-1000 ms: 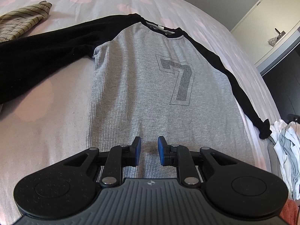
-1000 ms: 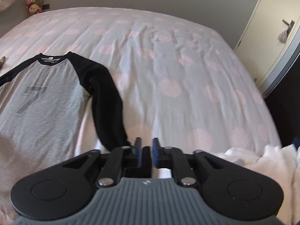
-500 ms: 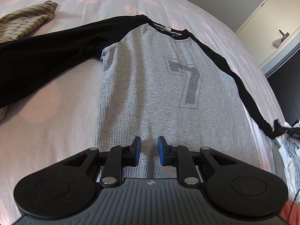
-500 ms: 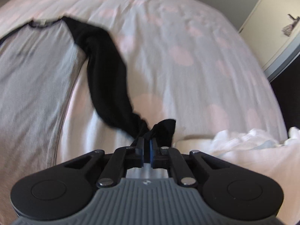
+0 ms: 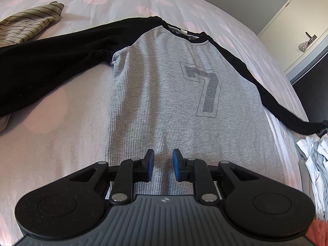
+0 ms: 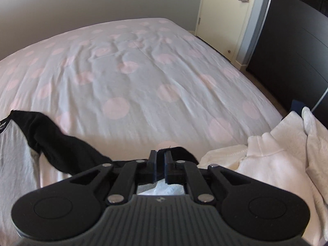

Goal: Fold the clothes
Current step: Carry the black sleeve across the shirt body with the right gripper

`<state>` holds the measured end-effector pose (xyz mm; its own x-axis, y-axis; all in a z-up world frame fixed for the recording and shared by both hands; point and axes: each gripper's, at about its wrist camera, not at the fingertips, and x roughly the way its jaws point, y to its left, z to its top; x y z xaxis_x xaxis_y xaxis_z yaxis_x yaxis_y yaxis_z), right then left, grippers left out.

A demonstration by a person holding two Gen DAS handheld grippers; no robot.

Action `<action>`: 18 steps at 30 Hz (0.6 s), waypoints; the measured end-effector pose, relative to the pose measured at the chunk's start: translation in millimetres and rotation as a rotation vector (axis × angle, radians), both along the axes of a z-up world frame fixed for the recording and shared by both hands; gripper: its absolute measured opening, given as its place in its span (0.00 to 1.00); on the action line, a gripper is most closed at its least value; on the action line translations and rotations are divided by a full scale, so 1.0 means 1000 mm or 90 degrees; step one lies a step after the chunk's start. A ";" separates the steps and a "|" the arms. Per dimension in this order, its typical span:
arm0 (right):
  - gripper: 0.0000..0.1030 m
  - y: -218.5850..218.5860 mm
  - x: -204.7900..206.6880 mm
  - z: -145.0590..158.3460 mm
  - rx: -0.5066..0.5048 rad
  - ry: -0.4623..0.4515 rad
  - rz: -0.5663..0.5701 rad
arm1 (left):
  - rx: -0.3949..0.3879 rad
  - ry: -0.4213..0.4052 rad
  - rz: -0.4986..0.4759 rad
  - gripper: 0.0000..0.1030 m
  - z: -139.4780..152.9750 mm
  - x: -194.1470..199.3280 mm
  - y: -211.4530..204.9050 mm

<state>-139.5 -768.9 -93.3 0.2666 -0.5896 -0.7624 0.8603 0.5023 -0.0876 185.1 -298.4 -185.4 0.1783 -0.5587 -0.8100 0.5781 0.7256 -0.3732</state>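
A: Where is the raglan shirt [image 5: 164, 94]?

B: It lies flat on the bed [image 6: 143, 78], front side up, with a big number 7 [image 5: 207, 90] on its gray middle. The bed has a white cover with pink dots.

A: What does the left hand-held gripper [image 5: 163, 165] do?

B: It hangs over the bottom part of the gray shirt. Its two blue pads [image 5: 150, 162] are apart and nothing is between them.

A: And the right hand-held gripper [image 6: 160, 165]?

B: Its fingers are pressed together on the end of the right black sleeve [image 6: 61, 143]. The sleeve runs from the shirt's shoulder down to that gripper, and the cuff [image 6: 180, 152] pokes out past the fingers.

A: Where is the other sleeve?

B: The left black sleeve [image 5: 51, 61] stretches out to the side across the bed.

A: What else is there?

B: A striped cloth [image 5: 28, 24] lies near the far end of the left sleeve. A pile of white clothes [image 6: 283, 155] sits just beside the right gripper at the bed's edge.
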 end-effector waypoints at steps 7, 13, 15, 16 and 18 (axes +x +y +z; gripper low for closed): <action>0.15 -0.001 0.009 -0.012 0.014 0.042 0.119 | 0.008 -0.006 -0.009 0.16 -0.003 0.002 -0.007; 0.34 0.007 0.042 -0.045 0.018 0.214 0.304 | 0.006 -0.013 -0.016 0.16 -0.005 0.004 -0.011; 0.36 0.006 0.052 -0.058 0.025 0.270 0.352 | 0.004 -0.012 -0.017 0.16 -0.006 0.005 -0.011; 0.36 0.005 0.057 -0.065 0.031 0.294 0.371 | 0.003 -0.012 -0.017 0.16 -0.007 0.006 -0.011; 0.40 0.002 0.064 -0.078 0.045 0.331 0.395 | 0.000 -0.010 -0.018 0.16 -0.008 0.008 -0.012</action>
<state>-76.0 -766.5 -171.4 0.1311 -0.3964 -0.9087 0.2813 0.8938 -0.3493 193.3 -310.8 -193.4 0.1755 -0.5636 -0.8072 0.6040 0.7091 -0.3638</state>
